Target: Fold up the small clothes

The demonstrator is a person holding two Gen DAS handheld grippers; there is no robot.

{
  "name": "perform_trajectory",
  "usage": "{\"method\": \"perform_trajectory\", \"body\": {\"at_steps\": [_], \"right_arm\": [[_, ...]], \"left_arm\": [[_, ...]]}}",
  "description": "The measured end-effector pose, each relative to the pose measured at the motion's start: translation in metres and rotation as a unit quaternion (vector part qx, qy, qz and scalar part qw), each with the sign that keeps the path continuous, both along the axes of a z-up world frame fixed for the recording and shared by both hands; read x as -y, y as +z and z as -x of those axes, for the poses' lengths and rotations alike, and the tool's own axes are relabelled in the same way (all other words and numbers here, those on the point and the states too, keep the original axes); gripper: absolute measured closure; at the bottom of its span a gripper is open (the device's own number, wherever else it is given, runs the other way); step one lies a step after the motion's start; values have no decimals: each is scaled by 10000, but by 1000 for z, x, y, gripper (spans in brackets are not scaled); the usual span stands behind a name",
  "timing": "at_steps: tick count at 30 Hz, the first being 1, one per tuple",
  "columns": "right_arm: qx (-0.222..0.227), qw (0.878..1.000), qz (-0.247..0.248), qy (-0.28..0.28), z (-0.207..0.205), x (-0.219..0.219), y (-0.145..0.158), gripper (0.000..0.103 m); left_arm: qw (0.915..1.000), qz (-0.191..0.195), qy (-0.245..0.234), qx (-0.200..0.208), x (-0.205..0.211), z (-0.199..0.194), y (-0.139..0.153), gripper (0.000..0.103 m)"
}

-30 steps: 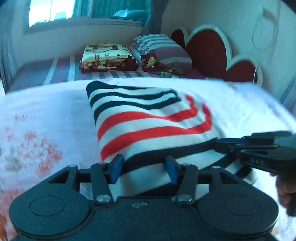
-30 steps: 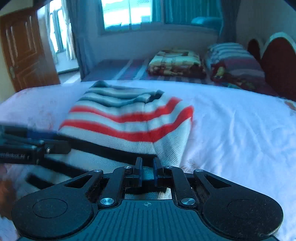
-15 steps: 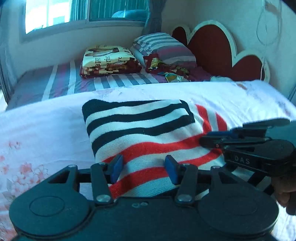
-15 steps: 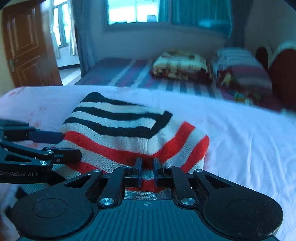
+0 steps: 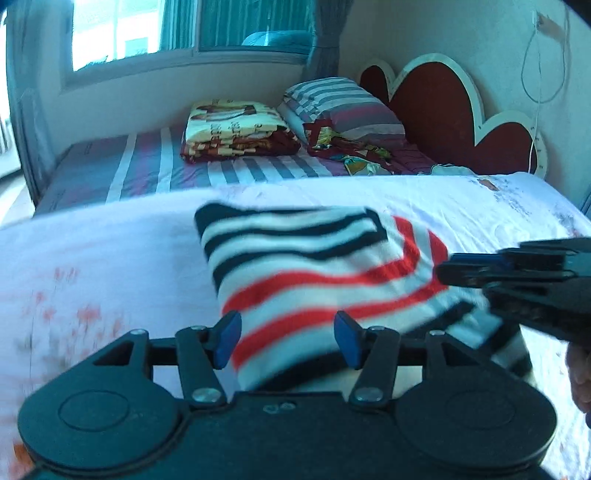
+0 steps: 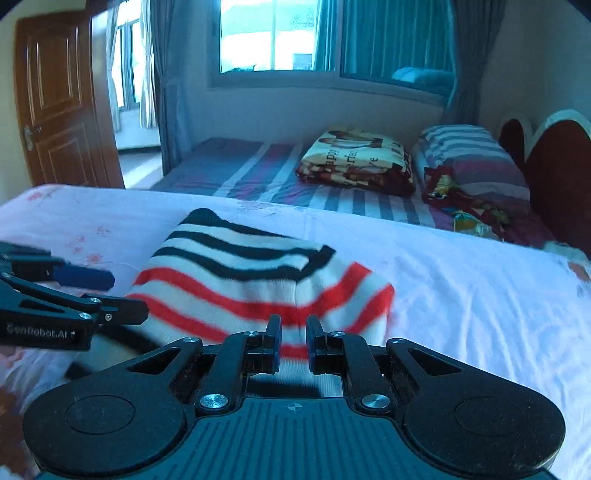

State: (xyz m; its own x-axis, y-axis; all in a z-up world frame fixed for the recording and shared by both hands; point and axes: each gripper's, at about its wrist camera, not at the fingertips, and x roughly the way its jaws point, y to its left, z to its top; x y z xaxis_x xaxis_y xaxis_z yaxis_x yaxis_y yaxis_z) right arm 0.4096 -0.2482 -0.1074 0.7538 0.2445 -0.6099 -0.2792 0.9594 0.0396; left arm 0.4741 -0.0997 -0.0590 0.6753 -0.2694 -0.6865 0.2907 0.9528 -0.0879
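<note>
While pinching the near edge of the striped sweater [image 5: 314, 266], right gripper [image 6: 293, 332] with jaws almost closed, a thin bit of cloth squeezed between the pads. Left gripper [image 5: 288, 328] beside it on the same near edge, jaws about half wide and just now opened a little more, a thick fold of the sweater filling the gap and touching both blue pads.

Sweater folded over on itself, in the middle of the white bed sheet [image 6: 461, 295]. Black and white stripes on the top flap, red and white stripes under it. Far edge of the top flap straight, with a black corner on the right side in the left wrist view. Near edge running in between both pairs of jaws. Stripes a bit blurry.

Lots of bare sheet on every side: pink flowers printed on the left part, plain white on the right. Far edge of this bed just behind the sweater.

Past that edge, a second bed with a purple and white striped sheet [image 5: 147, 166], well apart from the sweater. On it a folded blanket [image 5: 232, 125] and a striped pillow [image 5: 343, 107], side by side near a red headboard [image 5: 436, 99] with a white rim. Brown door [image 6: 59, 103] far off on the left, window [image 6: 273, 33] on the back wall.
</note>
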Motion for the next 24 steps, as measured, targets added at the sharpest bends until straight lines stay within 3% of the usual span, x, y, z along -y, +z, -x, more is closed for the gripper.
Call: {"method": "perform_trajectory", "body": {"at_steps": [3, 6, 9, 10, 11, 12, 13, 15, 18, 22, 24], "right_arm": [[-500, 9987, 78, -107, 1, 3, -24, 92], [-403, 9989, 236, -105, 0, -5, -24, 91], [-372, 9991, 47, -199, 5, 3, -13, 91], [-198, 9992, -38, -337, 13, 11, -6, 84], [-83, 9989, -148, -435, 20, 19, -1, 68], [-72, 9981, -312, -526, 24, 29, 1, 26], [-47, 9966, -561, -599, 29, 40, 2, 20], [-234, 9916, -1027, -746, 32, 60, 1, 20], [-658, 9758, -1852, -961, 28, 87, -8, 20], [-1243, 9299, -3315, -995, 14, 121, -34, 20], [-1574, 9081, -3758, -969, 7, 131, -48, 20]], "left_arm": [[9993, 253, 108, -250, -8, 2, -17, 41], [9992, 228, 177, -275, -6, -1, -18, 37], [9992, 247, 184, -248, -11, 3, -9, 37], [9994, 239, 201, -133, -14, 8, -4, 36], [9996, 175, 226, -11, -18, 14, -1, 28], [9995, 153, 256, 62, -22, 19, 1, 24], [9994, 195, 285, 50, -27, 21, 0, 21], [9985, 427, 328, -58, -36, 21, -3, 21], [9943, 944, 285, -407, -49, 16, -13, 20], [9726, 2026, 174, -1124, -64, 2, -31, 33], [9630, 2305, 161, -1385, -67, -5, -40, 37]]}}
